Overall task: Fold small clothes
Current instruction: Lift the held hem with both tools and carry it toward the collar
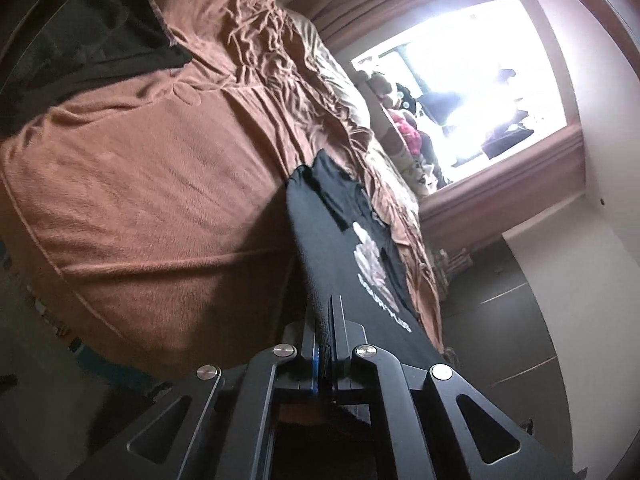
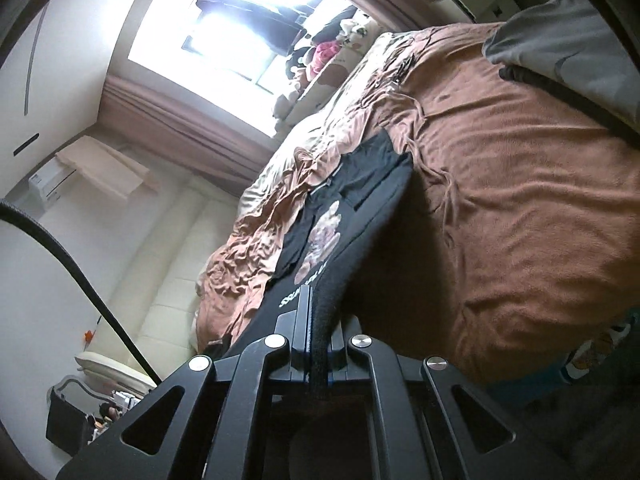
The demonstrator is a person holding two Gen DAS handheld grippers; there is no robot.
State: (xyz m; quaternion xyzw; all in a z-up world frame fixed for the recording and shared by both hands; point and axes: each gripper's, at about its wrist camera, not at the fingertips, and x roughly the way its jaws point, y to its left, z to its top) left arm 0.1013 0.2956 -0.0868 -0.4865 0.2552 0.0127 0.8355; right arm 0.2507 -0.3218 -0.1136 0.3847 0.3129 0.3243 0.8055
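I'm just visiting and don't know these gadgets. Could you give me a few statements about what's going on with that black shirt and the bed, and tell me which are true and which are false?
1. Both grippers are clamped on the black T-shirt. True: the left gripper and the right gripper each pinch its edge.
2. The shirt is plain, with no print. False: it has a pale graphic with lettering on the front.
3. The bed is covered with a brown blanket. True.
4. The shirt lies entirely flat on the bed. False: its near end is lifted off the blanket, casting a shadow.
5. The room is dark, with curtains drawn shut. False: a bright window lights the room.
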